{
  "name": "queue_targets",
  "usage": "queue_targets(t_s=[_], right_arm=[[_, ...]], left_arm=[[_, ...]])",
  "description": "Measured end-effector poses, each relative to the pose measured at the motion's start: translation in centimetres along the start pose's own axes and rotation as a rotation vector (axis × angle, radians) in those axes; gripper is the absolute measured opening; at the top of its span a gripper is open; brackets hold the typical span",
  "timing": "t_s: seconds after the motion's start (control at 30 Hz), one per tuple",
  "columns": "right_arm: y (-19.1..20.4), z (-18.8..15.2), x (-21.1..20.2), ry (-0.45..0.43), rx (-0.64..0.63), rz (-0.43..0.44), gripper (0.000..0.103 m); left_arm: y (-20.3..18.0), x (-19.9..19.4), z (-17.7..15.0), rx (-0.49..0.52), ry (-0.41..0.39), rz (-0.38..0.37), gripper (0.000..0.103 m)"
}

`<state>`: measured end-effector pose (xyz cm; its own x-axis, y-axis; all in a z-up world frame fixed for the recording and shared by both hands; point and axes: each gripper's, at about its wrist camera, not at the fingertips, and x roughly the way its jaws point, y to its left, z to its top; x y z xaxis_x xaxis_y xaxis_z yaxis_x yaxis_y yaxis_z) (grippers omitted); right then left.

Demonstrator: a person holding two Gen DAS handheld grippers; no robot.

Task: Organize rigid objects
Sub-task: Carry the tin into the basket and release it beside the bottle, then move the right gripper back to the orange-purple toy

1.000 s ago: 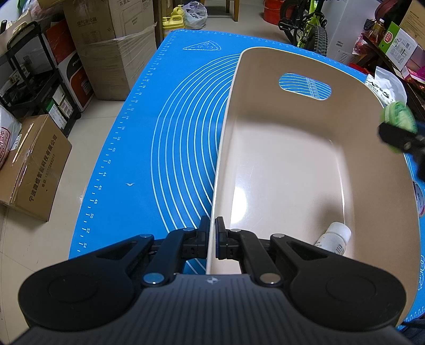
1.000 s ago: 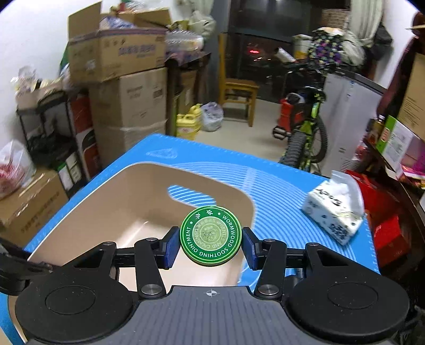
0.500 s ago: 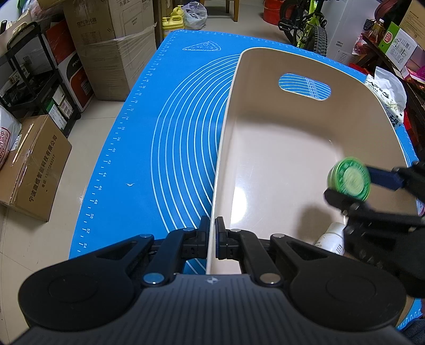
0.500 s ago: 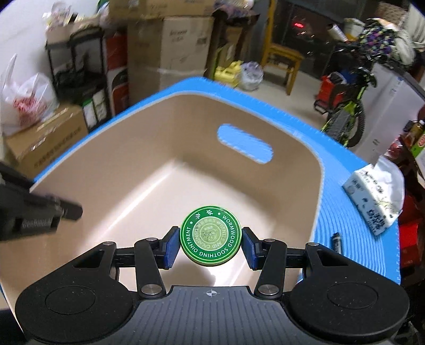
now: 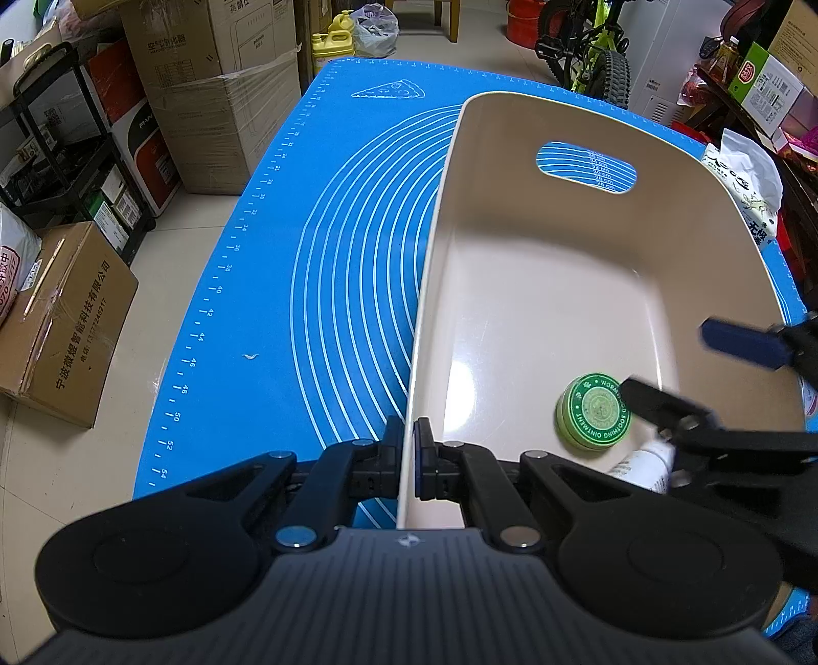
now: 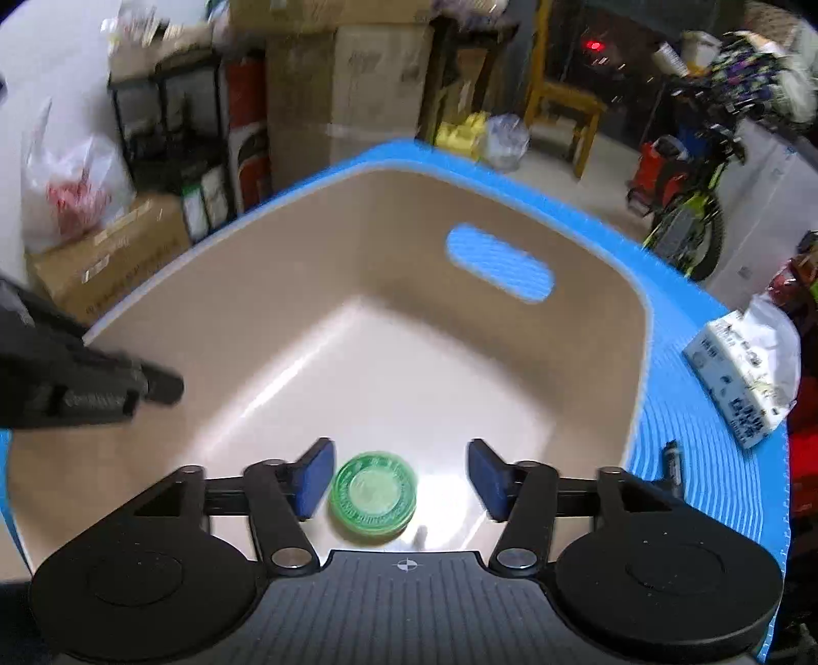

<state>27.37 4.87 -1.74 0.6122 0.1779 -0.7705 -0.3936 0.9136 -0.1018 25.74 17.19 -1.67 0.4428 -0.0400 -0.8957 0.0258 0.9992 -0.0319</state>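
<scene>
A beige plastic bin (image 5: 588, 128) stands on the blue mat (image 5: 332, 256). My left gripper (image 5: 409, 460) is shut on the bin's near left rim. A round green ointment tin (image 5: 593, 412) lies flat on the bin's floor, also in the right wrist view (image 6: 372, 493). My right gripper (image 6: 399, 478) is open just above the tin, which lies free between the pads nearer the left one. It reaches in from the right in the left wrist view (image 5: 680, 366). A white bottle (image 5: 646, 463) lies on the bin's floor, partly hidden under the right gripper.
A tissue pack (image 6: 741, 378) and a small black object (image 6: 672, 465) lie on the mat right of the bin. Cardboard boxes (image 5: 66, 317), a black shelf rack (image 5: 66, 153) and a bicycle (image 5: 588, 46) stand around the table.
My right gripper carried the green tin down into the bin, opened and let it go. The tin now lies on the bin's floor. The left gripper has not moved.
</scene>
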Motion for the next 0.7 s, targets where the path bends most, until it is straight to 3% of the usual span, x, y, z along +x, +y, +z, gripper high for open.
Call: queue_targets(t_s=[0.37, 0.7], right_arm=[[-4.9, -0.3, -5.0, -0.178, 0.118, -0.037, 0.075], [-12.3, -3.8, -8.1, -0.187, 0.232, -0.155, 0.078]], left_arm=[[0.1, 0.0, 0.1, 0.000, 0.000, -0.003, 0.005], [0.2, 0.0, 0.0, -0.001, -0.001, -0.006, 0.005]])
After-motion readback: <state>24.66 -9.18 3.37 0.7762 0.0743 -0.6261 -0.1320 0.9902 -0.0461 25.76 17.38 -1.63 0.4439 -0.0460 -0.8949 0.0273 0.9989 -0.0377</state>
